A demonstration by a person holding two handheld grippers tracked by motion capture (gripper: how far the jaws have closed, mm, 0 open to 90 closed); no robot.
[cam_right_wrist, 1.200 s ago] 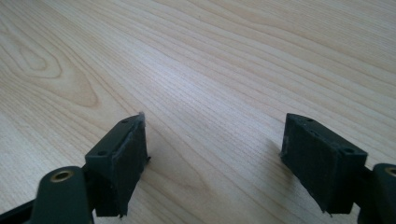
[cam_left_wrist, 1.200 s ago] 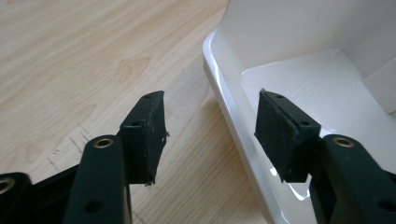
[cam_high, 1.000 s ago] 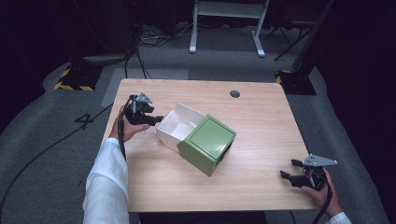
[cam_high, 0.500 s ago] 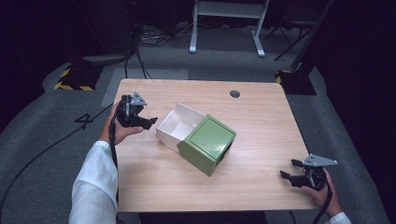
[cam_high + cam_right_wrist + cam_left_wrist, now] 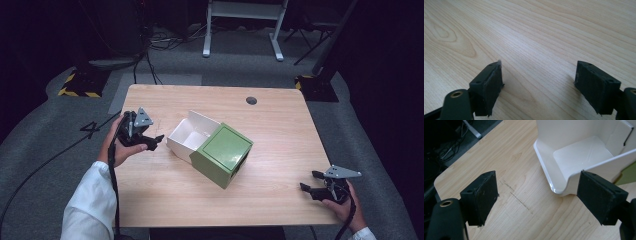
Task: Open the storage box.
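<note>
Just left of the white drawer jutting from its green box, the left tool hovers wide open and empty, nearer than the open, empty right tool.

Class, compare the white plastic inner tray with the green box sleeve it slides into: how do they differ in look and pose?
The white plastic inner tray is open-topped, showing bare compartments; the green box sleeve has a closed, flat top. The tray sticks out of the sleeve toward the left gripper, while the sleeve lies nearer the table's middle. The tray is glossy white; the sleeve is matt green. Both rest on the wooden table, set at the same slant.
</note>
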